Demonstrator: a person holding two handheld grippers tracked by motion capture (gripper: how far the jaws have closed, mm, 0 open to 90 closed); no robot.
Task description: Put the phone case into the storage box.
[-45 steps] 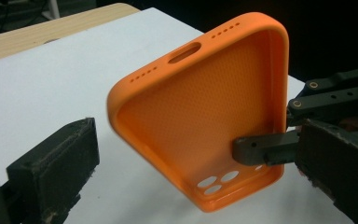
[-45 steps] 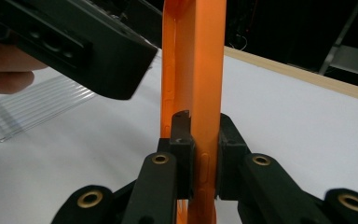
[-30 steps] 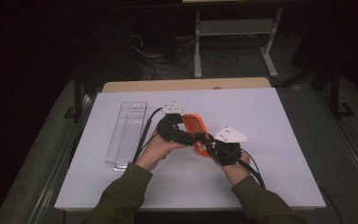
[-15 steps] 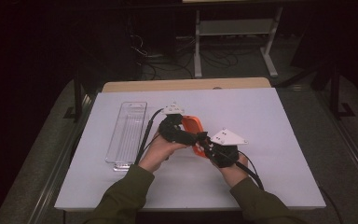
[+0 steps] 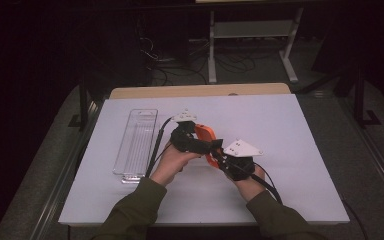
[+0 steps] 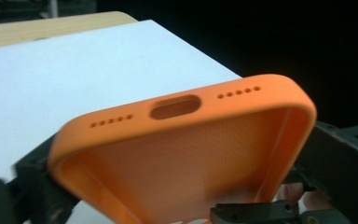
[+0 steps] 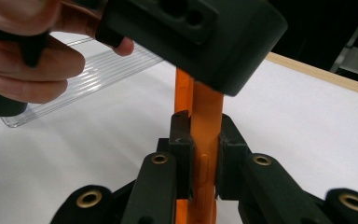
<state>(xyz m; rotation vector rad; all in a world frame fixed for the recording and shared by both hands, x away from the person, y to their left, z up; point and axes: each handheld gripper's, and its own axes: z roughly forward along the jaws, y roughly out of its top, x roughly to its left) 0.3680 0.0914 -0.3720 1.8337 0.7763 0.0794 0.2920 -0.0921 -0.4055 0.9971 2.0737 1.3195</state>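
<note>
**Desk:** List what you have, biggest first.

**Operator:** Item one, the table (image 5: 300,135), white top, with a strip of bare wood along its far edge. Item two, a clear plastic tray (image 5: 136,145), long and ribbed, lying on the table's left part with its length running away from me, well apart from the work. In my right gripper view it sits behind the other hand.

**Desk:** And the piece in hand?

**Operator:** Item three, an orange phone case (image 5: 206,140), held up off the table near the middle, between my two tools. In my left gripper view I see its hollow inside (image 6: 186,158) and the end wall with a port slot and two rows of small holes.

**Desk:** Grippers?

**Operator:** Item four, the right gripper (image 7: 200,154): jaws pressed onto the case's edge, one pad on each face, a firm pinch. It sits at the case's near end in the high view (image 5: 230,160). Item five, the left gripper (image 5: 195,142): it meets the case from the left. Its jaws have just been closing, with the case between them; the left gripper view has a dark jaw on either side of the case, but I cannot tell whether the pads press on it.
</note>
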